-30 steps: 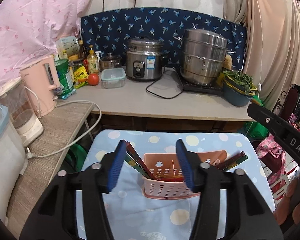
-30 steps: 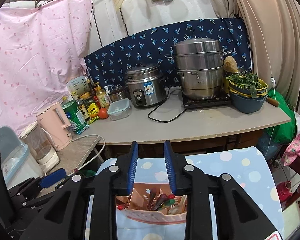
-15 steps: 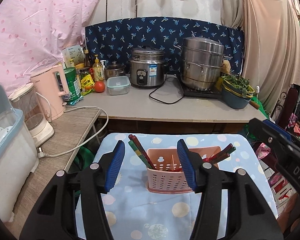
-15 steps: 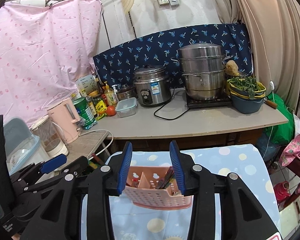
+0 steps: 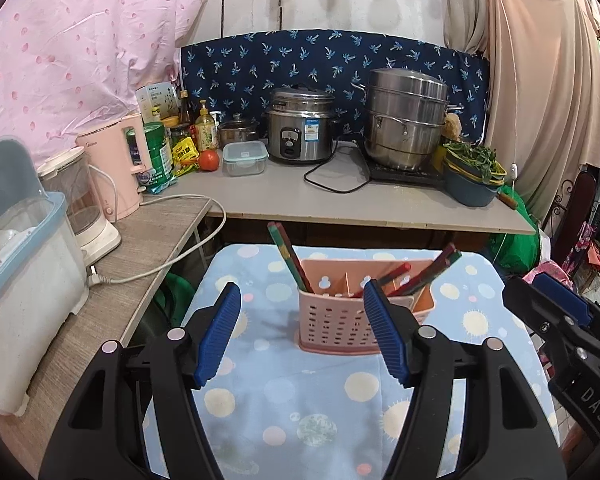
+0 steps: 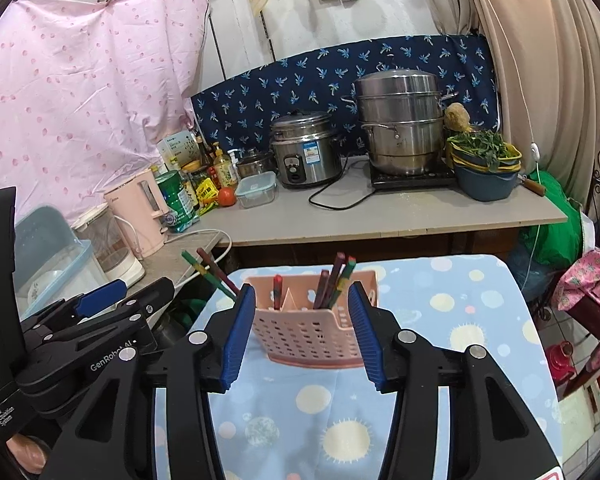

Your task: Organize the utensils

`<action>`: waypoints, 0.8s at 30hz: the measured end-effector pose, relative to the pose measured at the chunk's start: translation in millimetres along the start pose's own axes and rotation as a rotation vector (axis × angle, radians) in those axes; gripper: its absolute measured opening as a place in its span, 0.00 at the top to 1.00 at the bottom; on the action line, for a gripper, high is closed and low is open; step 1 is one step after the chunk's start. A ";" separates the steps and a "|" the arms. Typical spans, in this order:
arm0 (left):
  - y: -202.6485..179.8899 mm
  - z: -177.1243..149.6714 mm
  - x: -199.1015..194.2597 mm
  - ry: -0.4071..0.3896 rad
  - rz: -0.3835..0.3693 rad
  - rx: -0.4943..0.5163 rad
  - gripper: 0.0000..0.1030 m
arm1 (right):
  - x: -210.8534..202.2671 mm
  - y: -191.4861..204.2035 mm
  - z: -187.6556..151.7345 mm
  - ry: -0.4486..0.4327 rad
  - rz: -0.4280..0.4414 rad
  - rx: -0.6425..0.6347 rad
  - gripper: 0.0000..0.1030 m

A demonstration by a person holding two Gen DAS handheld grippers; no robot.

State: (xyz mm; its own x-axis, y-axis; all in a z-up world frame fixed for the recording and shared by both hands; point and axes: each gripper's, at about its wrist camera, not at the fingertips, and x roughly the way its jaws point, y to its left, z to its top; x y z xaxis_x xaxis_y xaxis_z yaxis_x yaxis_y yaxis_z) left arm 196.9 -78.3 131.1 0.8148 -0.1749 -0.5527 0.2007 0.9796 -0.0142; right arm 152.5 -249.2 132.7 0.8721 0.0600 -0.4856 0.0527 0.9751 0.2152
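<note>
There is one pink basket (image 5: 340, 320) on one blue cloth (image 5: 300, 408). About six chopsticks (image 6: 336, 280) stick out of it; some overlap, so the count is not sure. Two claws show, the left claw (image 5: 302, 334) and the right claw (image 6: 302, 336). On the tabletop (image 5: 360, 204) are two big pots (image 5: 406, 120), one tomato (image 5: 209, 160), one clear box (image 5: 245, 158) and one pink kettle (image 5: 114, 168).

A small table (image 5: 284, 432) draped in a blue dotted cloth (image 5: 300, 400); a pink utensil basket (image 5: 340, 320) stands on it.
</note>
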 end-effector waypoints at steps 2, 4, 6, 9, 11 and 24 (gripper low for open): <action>-0.3 -7.0 -1.6 0.007 0.004 0.004 0.41 | -2.5 -0.6 -5.8 0.004 -0.010 -0.005 0.54; 0.3 -14.3 -2.7 0.020 0.002 0.003 0.41 | -4.1 -0.5 -12.2 0.013 -0.021 -0.012 0.54; 0.8 -19.9 -3.2 0.029 0.002 0.001 0.41 | -5.3 -0.6 -18.5 0.023 -0.030 -0.016 0.54; 2.8 -30.0 -4.9 0.038 0.006 0.002 0.41 | -6.4 0.1 -28.4 0.032 -0.053 -0.031 0.54; 3.9 -36.1 -5.2 0.048 0.008 -0.001 0.41 | -5.9 0.6 -34.4 0.041 -0.063 -0.038 0.53; 9.0 -70.7 -2.7 0.091 0.037 -0.013 0.30 | -5.7 0.9 -65.8 0.085 -0.101 -0.063 0.52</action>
State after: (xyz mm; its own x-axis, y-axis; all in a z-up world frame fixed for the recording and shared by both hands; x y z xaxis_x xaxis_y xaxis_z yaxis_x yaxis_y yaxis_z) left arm 158.1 -62.0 73.5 0.7684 -0.1298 -0.6267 0.1639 0.9865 -0.0034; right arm 115.5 -234.7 79.9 0.8196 -0.0244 -0.5724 0.1054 0.9885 0.1088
